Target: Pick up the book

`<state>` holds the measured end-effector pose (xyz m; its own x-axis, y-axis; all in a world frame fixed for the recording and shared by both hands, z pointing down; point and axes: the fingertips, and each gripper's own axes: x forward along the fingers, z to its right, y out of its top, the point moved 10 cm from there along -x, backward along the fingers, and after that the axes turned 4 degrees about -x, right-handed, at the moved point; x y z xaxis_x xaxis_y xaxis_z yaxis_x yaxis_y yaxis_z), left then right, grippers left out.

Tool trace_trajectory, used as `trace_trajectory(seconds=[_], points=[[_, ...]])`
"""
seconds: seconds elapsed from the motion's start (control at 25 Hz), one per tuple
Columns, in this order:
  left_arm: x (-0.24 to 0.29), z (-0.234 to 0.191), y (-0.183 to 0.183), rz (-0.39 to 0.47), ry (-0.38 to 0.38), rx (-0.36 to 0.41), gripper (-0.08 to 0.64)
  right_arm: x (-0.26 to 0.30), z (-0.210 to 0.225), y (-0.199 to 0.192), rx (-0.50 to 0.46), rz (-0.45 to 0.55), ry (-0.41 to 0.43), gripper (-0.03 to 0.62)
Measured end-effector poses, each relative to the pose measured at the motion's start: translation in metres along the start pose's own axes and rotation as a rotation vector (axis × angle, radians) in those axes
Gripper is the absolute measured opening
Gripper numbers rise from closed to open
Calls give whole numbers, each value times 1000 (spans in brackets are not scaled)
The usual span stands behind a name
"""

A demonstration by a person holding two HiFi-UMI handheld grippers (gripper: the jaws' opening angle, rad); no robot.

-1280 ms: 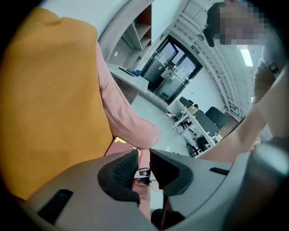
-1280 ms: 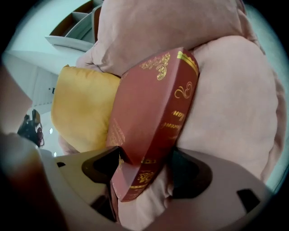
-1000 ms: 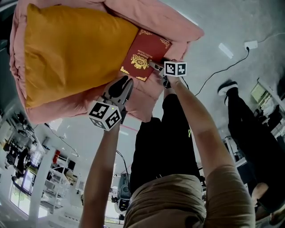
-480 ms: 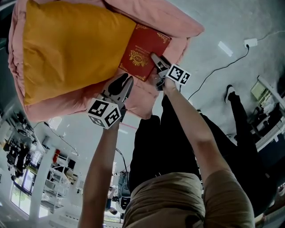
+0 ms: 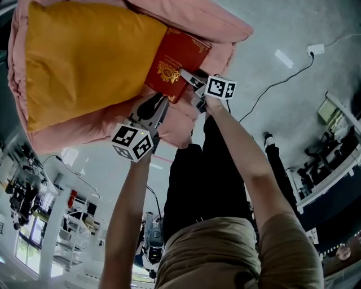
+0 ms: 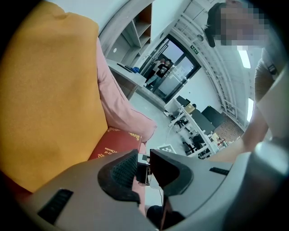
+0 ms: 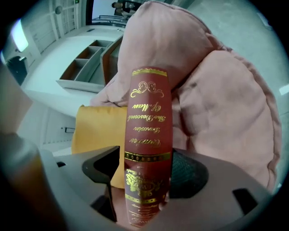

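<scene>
A dark red book [image 5: 172,65] with gold print rests on a pink cushion [image 5: 192,17], against a yellow pillow [image 5: 84,62]. My right gripper [image 5: 190,80] is shut on the book's near edge. In the right gripper view the gilt spine [image 7: 146,149] stands upright between the jaws, tilted off the cushion [image 7: 216,90]. My left gripper [image 5: 157,107] hovers just below the book, shut and holding nothing. In the left gripper view the book [image 6: 115,144] lies just past the jaws, beside the pillow [image 6: 45,90].
A white power strip [image 5: 316,51] and its black cable trail over the grey floor at the right. A person's shoe [image 5: 269,138] stands close by. Desks [image 5: 338,113] line the right edge. A low shelf unit [image 7: 86,58] is behind the cushion.
The right gripper has taken hold of the book and tilted its near edge up, shifting it slightly left toward the pillow. The left gripper has stayed in place.
</scene>
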<state>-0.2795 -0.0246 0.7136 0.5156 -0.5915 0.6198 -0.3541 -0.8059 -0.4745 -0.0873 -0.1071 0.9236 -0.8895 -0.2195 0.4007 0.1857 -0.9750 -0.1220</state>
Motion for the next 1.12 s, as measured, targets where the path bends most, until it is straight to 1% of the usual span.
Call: trace_trajectory(seconds=[0.08,0.12,0.2,0.24,0.44,0.56,0.72,0.8,0.92,1.12], points=[[2,2,-2,-2,2,1,72,5,0,3,-18,-49,-23,335],[2,3,-3,-2,3,1,72,6,1,5,-23,-71,-40,323],[1,6,-4,0,7,3,72,8,2,8,-29,-112,-70,271],[-1,8,-5,2,8,5,72,10,2,10,-31,-130,-77,264],[-8,14,-7,12,13,14,72,14,-2,12,-41,-209,-94,261],[-10,18,-9,21,14,15,72,16,-5,12,-63,-255,-142,261],[-12,26,-12,34,21,20,72,9,-9,11,-63,-244,-192,250],[-19,29,-10,45,27,26,72,4,-14,8,-34,-232,-205,247],[-35,35,-4,69,32,38,72,-8,-24,6,22,-202,-209,244],[-65,41,1,101,41,58,72,-31,-57,10,45,-150,-194,242]])
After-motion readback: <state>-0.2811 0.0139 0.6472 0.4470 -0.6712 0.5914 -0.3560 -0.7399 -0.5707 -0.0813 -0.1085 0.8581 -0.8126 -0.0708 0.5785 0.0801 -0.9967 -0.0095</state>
